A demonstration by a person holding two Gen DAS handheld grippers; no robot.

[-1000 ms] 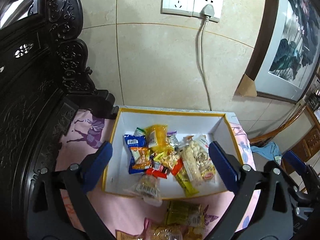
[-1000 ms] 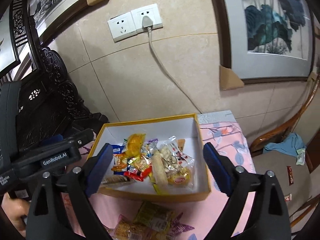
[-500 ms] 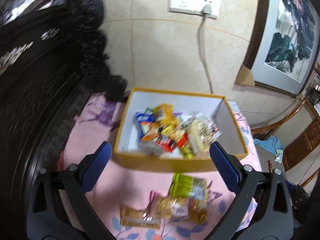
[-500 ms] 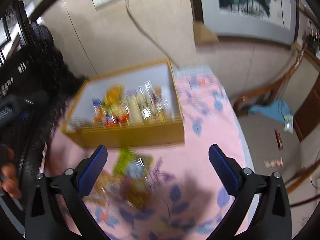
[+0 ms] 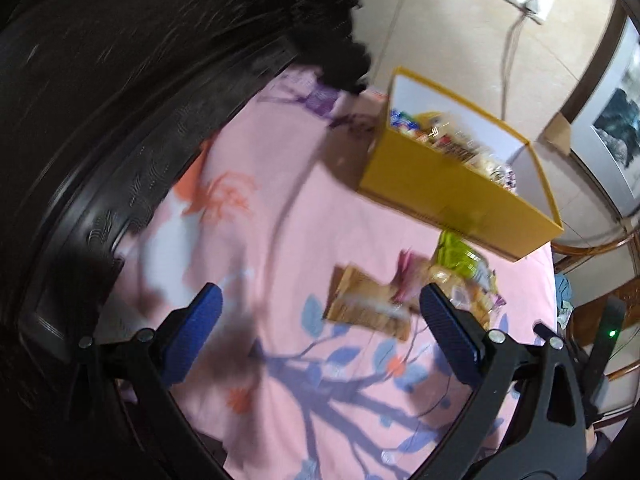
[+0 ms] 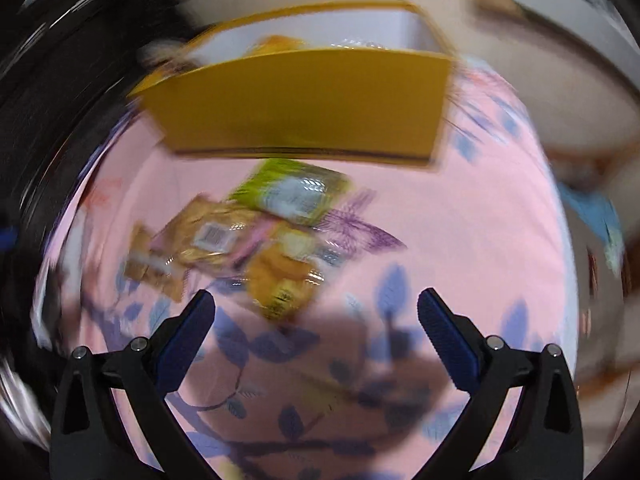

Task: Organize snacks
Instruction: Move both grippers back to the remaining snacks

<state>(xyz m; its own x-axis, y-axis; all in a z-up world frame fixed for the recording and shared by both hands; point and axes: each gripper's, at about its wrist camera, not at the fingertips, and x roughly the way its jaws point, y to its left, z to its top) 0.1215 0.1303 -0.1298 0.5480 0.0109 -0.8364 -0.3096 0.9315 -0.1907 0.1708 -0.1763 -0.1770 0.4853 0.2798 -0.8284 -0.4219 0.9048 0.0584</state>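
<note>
A yellow box (image 5: 452, 190) with white inside holds several snack packets and stands on the pink floral cloth (image 5: 280, 240); it also shows in the right wrist view (image 6: 304, 108). Loose packets lie in front of it: a green one (image 6: 294, 192), a brown one (image 5: 368, 306) and an orange one (image 6: 280, 280). My left gripper (image 5: 320, 314) is open and empty, low over the cloth, left of the loose packets. My right gripper (image 6: 316, 312) is open and empty just in front of the orange packet. Both views are motion-blurred.
Dark carved wooden furniture (image 5: 120, 80) borders the cloth on the left. A tiled wall with a socket and cable (image 5: 516, 0) rises behind the box. A framed picture (image 5: 616, 112) leans at right. A wooden chair with blue fabric (image 6: 600, 216) stands beyond the right edge.
Both grippers have pulled back from above the box and dropped low toward the cloth. The box now shows from its front side and the loose packets are close ahead.
</note>
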